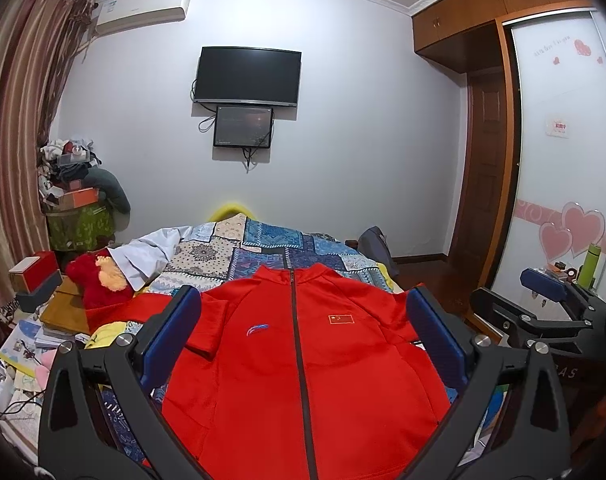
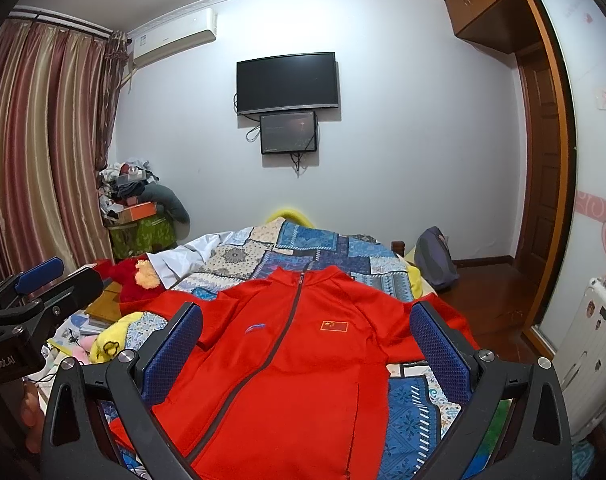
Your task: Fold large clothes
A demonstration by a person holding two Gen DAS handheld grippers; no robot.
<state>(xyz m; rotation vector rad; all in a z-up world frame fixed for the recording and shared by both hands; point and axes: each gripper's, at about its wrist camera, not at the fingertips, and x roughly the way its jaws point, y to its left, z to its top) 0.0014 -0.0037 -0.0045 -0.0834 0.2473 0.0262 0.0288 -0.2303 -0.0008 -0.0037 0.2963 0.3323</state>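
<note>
A red zip-up jacket [image 1: 303, 360] lies face up on the bed, collar toward the far wall, zipper closed, a small flag patch on its chest. It also shows in the right wrist view [image 2: 295, 364]. Its left sleeve is folded in over the chest. My left gripper [image 1: 303, 320] is open and empty, held above the jacket's middle. My right gripper [image 2: 307, 332] is open and empty, above the jacket slightly to the right. The right gripper also appears at the right edge of the left wrist view [image 1: 543, 292], and the left gripper at the left edge of the right wrist view [image 2: 39, 276].
The bed has a blue patchwork quilt [image 1: 263, 248]. A red plush toy [image 1: 99, 280] and white cloth [image 1: 151, 252] lie at its left. Boxes and papers [image 1: 31, 320] clutter the left side. A wardrobe [image 1: 563, 140] stands at right, a bag [image 2: 435, 256] on the floor.
</note>
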